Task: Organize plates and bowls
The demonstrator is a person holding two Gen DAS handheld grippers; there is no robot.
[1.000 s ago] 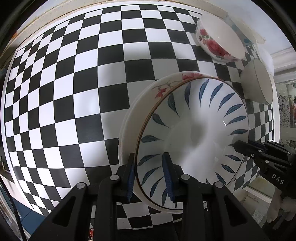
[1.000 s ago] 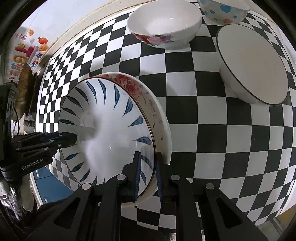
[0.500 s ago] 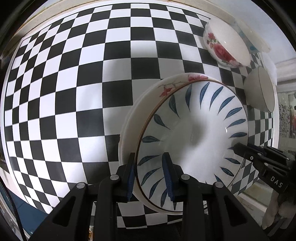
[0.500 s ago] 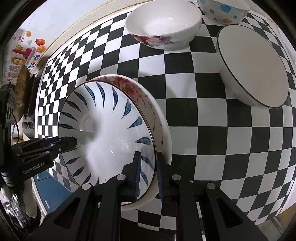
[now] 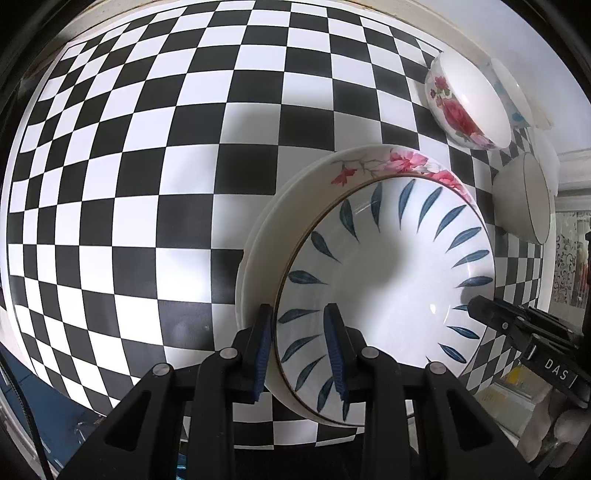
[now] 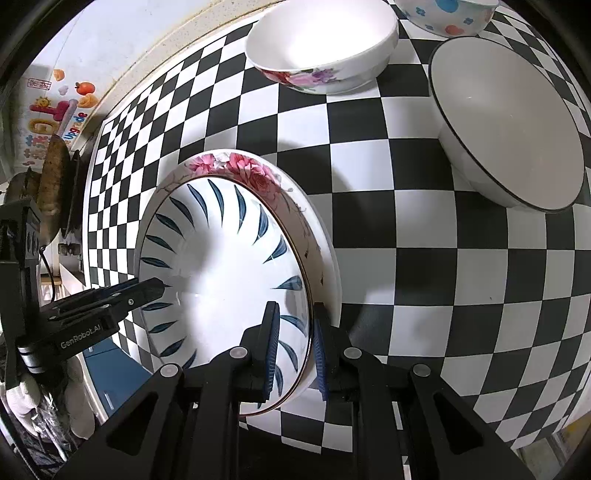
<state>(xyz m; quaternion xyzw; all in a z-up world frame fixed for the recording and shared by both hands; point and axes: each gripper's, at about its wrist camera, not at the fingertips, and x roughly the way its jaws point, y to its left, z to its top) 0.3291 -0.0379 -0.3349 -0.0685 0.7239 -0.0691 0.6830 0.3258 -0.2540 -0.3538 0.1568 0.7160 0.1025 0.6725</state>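
Observation:
A stack of plates, a blue-leaf plate [image 5: 384,280] on a pink-flower plate [image 5: 373,162], is held above the checkered table [image 5: 147,184]. My left gripper [image 5: 299,347] is shut on the stack's near rim. My right gripper [image 6: 293,347] is shut on the opposite rim of the same blue-leaf plate [image 6: 221,280], with the flower plate [image 6: 251,170] under it. Each gripper shows in the other's view, the right gripper [image 5: 476,306] and the left gripper [image 6: 155,286]. The stack casts a shadow on the cloth.
A rose-patterned bowl [image 6: 321,48], a dark-rimmed white bowl [image 6: 509,122] and a blue-dotted bowl [image 6: 443,14] stand at the table's far side. A wall runs behind them. Dark kitchen items [image 6: 55,177] sit beyond the table's left edge.
Both grippers have carried the plate stack higher and slightly toward the left side of the table. The bowls have shifted toward the right edge of the left view. The grips are unchanged.

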